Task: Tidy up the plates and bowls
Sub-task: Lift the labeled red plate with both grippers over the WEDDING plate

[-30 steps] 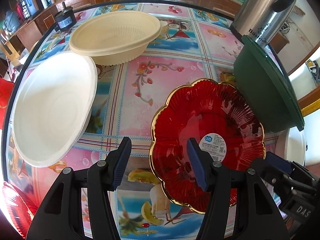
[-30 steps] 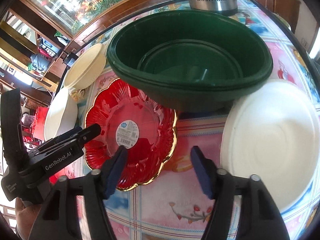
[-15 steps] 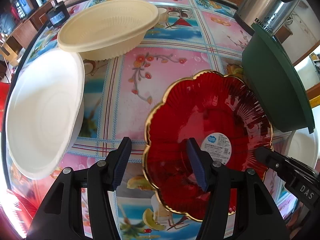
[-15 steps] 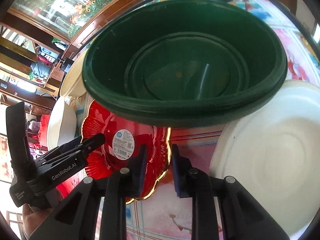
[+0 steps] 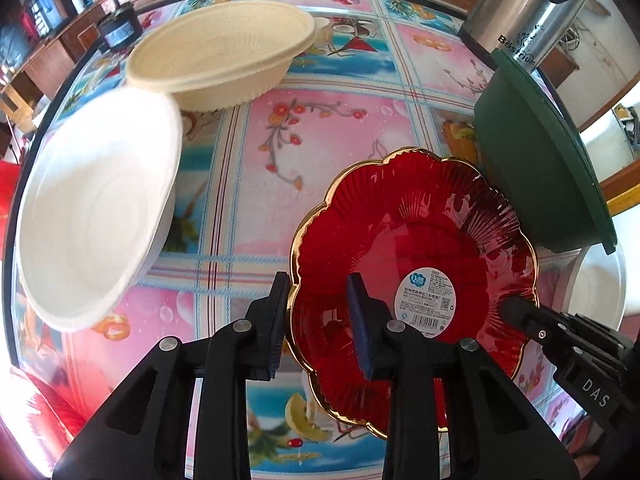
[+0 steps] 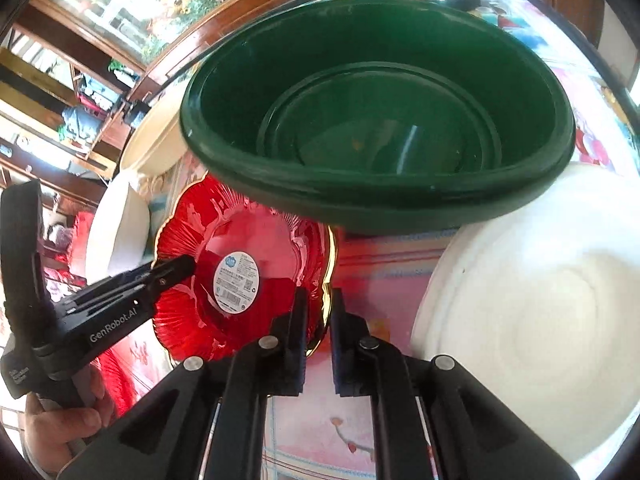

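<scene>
Both claws on red plate rim: right claw clamped, left claw closing. Uneven lift tips plate into green bowl, upper right.

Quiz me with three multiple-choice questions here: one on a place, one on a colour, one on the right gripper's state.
1. Where on the red scalloped glass plate is the round white label? A at its edge; B in its middle; C hanging off it.
2. What colour trims the plate's edge? A silver; B black; C gold.
3. The right gripper is: A shut on the plate's edge; B open, clear of the plate; C shut on the label.
Answers: B, the label lies at the centre; C, a gold band follows the scallops; A, its pads pinch the edge.
</scene>
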Action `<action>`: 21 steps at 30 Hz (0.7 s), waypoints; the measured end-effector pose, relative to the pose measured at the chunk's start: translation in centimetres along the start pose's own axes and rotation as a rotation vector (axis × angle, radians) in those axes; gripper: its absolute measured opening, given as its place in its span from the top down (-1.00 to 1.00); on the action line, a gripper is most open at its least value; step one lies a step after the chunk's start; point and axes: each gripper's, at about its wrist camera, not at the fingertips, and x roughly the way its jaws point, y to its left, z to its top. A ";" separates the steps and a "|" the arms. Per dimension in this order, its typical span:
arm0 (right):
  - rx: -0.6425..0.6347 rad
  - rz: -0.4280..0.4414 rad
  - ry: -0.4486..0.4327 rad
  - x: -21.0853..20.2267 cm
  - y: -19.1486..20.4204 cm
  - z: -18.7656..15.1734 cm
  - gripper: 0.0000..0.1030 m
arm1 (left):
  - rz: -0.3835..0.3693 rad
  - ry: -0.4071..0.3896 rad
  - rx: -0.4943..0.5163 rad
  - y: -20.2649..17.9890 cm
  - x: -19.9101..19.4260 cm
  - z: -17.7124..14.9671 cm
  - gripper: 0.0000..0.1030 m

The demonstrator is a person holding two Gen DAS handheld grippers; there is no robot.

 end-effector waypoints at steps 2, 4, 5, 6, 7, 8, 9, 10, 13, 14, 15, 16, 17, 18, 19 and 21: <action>0.001 0.001 0.002 0.0 0.0 -0.2 0.84 | -0.002 -0.003 -0.003 0.3 -0.3 -0.5 0.49; -0.008 -0.001 0.004 -0.2 0.2 -0.4 0.84 | -0.006 -0.003 -0.008 0.6 -0.7 -1.0 0.51; -0.012 0.001 0.005 -0.3 0.3 -0.5 0.84 | -0.009 -0.004 -0.014 0.8 -0.9 -1.3 0.53; -0.016 0.003 0.008 -0.5 0.4 -0.7 0.84 | -0.014 -0.006 -0.020 1.0 -1.2 -1.7 0.54; -0.026 0.001 0.008 -0.7 0.6 -1.0 0.83 | -0.012 -0.008 -0.020 1.2 -1.5 -2.0 0.55; -0.032 -0.002 0.008 -0.7 0.7 -1.0 0.83 | -0.008 -0.010 -0.018 1.3 -1.7 -2.3 0.55; -0.040 -0.003 0.009 -0.7 0.8 -1.1 0.83 | -0.006 -0.010 -0.019 1.4 -1.8 -2.5 0.55; -0.042 0.001 0.013 -0.8 0.9 -1.3 0.83 | -0.009 -0.007 -0.024 1.6 -1.8 -2.8 0.55; -0.061 -0.006 0.015 -0.7 1.4 -1.6 0.83 | -0.022 -0.003 -0.038 2.3 -2.2 -3.8 0.55; -0.068 -0.007 0.015 -0.7 1.4 -1.7 0.83 | -0.026 -0.005 -0.045 2.5 -2.4 -4.1 0.56; -0.072 -0.008 0.014 -0.8 1.6 -1.9 0.83 | -0.029 -0.007 -0.048 2.6 -2.7 -4.4 0.56; -0.082 -0.009 0.013 -1.0 1.8 -2.1 0.82 | -0.031 -0.009 -0.051 2.8 -3.1 -4.8 0.56; -0.094 -0.013 0.009 -1.2 2.1 -2.4 0.82 | -0.033 -0.011 -0.053 3.0 -3.4 -5.2 0.56; -0.103 -0.015 0.007 -1.3 2.4 -2.6 0.82 | -0.036 -0.012 -0.056 3.2 -3.6 -5.5 0.56; -0.111 -0.017 0.007 -1.4 2.6 -2.8 0.82 | -0.039 -0.014 -0.059 3.3 -3.7 -5.7 0.56; -0.123 -0.019 0.005 -1.7 2.9 -3.1 0.82 | -0.046 -0.016 -0.062 3.5 -4.3 -6.3 0.56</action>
